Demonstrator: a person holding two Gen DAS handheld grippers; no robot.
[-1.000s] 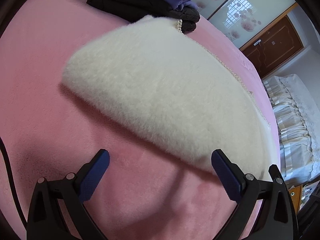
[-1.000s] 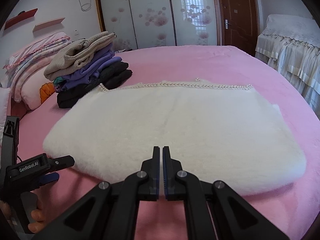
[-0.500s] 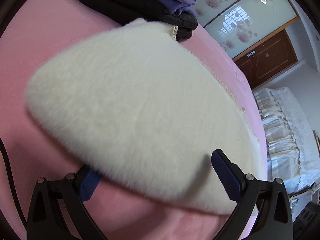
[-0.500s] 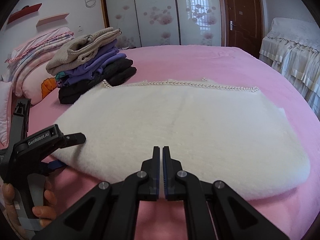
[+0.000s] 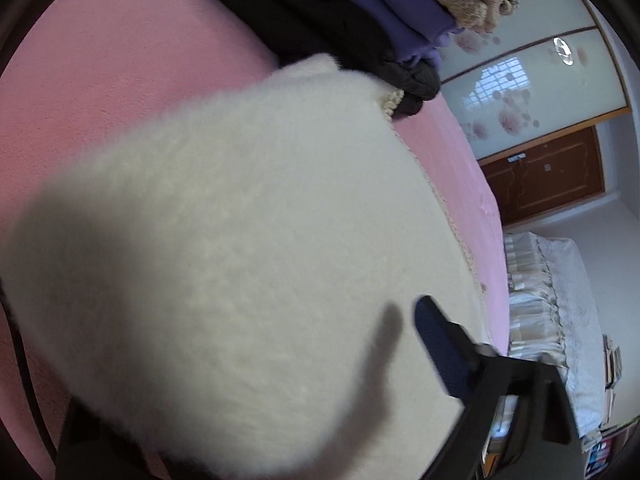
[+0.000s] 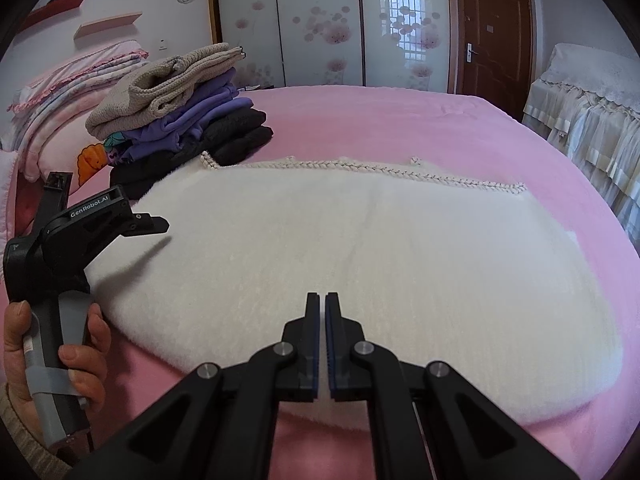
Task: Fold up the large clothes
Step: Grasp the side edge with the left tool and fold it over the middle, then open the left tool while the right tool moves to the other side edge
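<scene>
The white fluffy garment [image 6: 360, 264] is lying flat mid-bed [image 6: 400, 120]. The left gripper [image 6: 154, 224], fingers just closing around its left edge, is starting a fold; the right gripper [image 6: 322, 320], fingers shut and empty, is hovering at the near edge. Next: pinching firmly, then lifting across.

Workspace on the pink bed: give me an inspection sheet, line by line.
Surface: pink bed cover, smooth.
Job's things: white fluffy garment lying flat, braided trim along its far edge.
Clutter: stack of folded clothes at the garment's far left corner; pillows behind it.
Grippers: left gripper at the garment's left edge, jaws just closing, fabric between them; right gripper shut, empty.
Cables: dark cord at the left-wrist view's edge.
Surroundings: wardrobe, brown door.
</scene>
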